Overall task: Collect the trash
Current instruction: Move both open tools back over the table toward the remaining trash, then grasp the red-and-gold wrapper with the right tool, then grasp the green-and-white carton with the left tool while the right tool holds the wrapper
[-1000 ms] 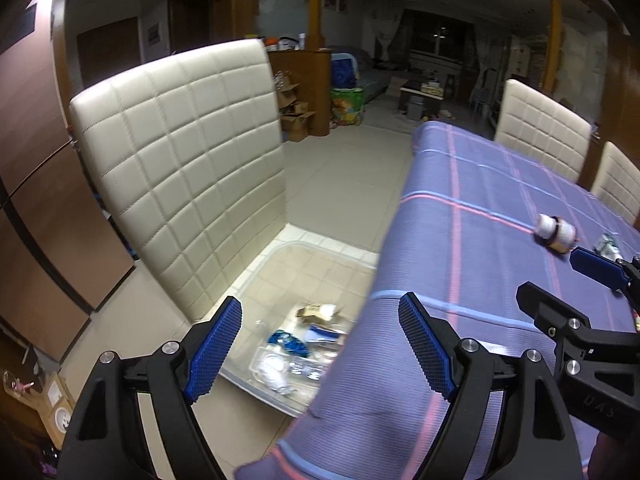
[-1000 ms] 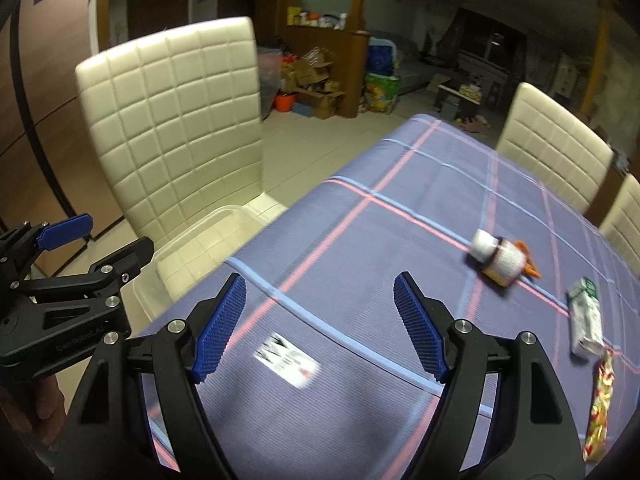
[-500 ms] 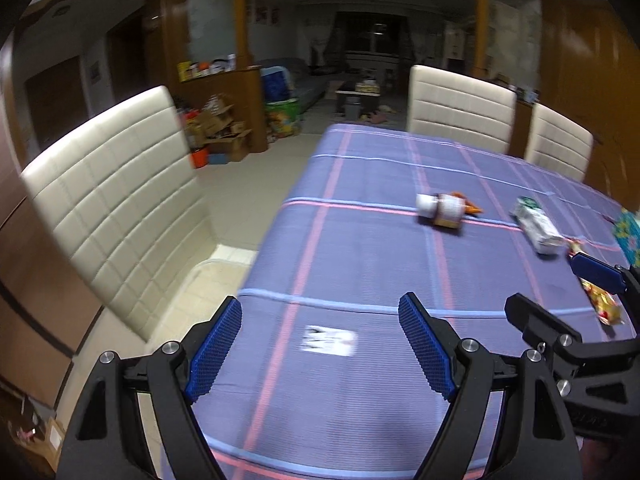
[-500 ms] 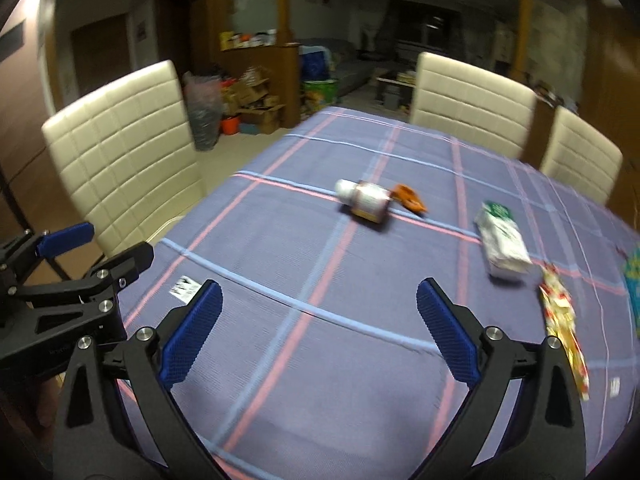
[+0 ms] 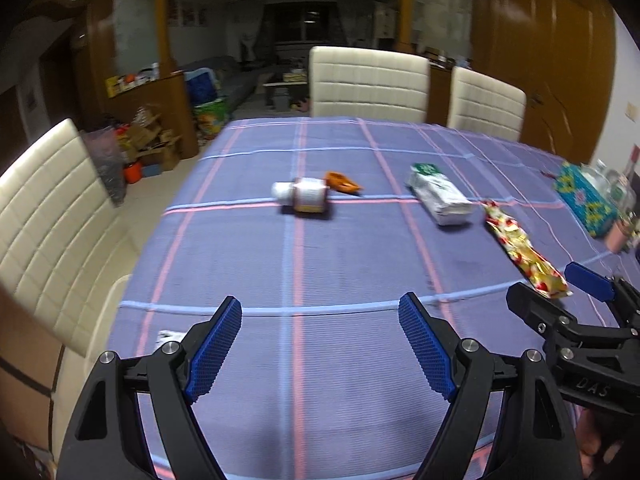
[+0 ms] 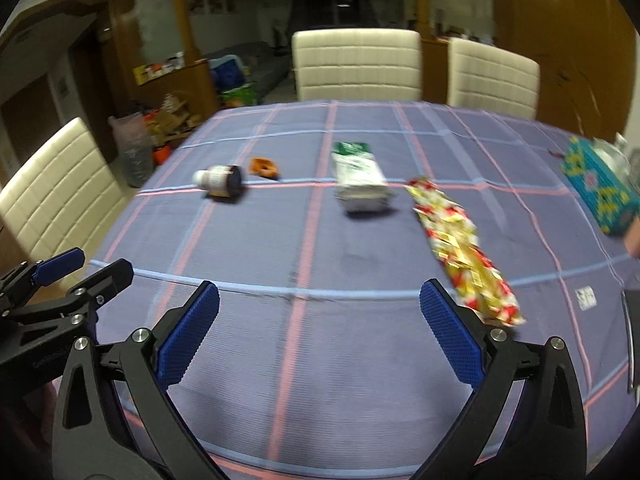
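On the purple checked tablecloth (image 5: 332, 264) lie a small bottle (image 5: 302, 196) on its side, an orange wrapper (image 5: 340, 182), a white and green carton (image 5: 438, 194) and a long gold and red snack wrapper (image 5: 524, 254). The same items show in the right wrist view: bottle (image 6: 220, 179), orange wrapper (image 6: 263, 167), carton (image 6: 360, 178), snack wrapper (image 6: 460, 248). My left gripper (image 5: 320, 344) is open and empty over the near table. My right gripper (image 6: 318, 326) is open and empty, its right finger close to the snack wrapper's near end.
A teal patterned box (image 6: 600, 188) sits at the table's right edge. Cream padded chairs stand on the left (image 5: 44, 216) and far side (image 5: 368, 84). A small white label (image 5: 170, 336) lies near the left edge, another (image 6: 585, 298) on the right.
Both views have swung right, from the chair and the floor bin of trash to the table top. All table litter has come into view. Both grippers stay open.
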